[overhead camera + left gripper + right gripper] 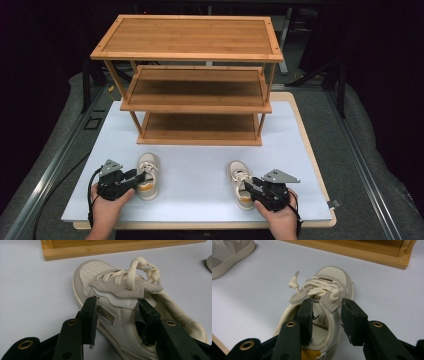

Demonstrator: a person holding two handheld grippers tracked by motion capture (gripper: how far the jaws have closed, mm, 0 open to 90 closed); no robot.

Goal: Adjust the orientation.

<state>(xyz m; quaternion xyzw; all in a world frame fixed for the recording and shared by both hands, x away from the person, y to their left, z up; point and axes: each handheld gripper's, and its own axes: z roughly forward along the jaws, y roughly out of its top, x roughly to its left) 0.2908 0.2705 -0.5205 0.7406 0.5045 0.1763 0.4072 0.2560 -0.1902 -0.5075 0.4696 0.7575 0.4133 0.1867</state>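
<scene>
Left gripper (141,176) stood parted astride the side wall of the left shoe (120,315), one jaw outside, one in the opening, pads not yet pressing. Right gripper (248,186) likewise straddled the right shoe (322,302), unclenched. Recommended: seat both deeper on the collar before clamping, ahead of the shelf rack (200,107).

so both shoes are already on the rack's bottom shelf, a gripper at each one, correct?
Not quite. The high view shows both shoes, left shoe and right shoe, on the white table surface in front of the wooden rack, whose shelves are bare. The left gripper and right gripper are each at one.
</scene>
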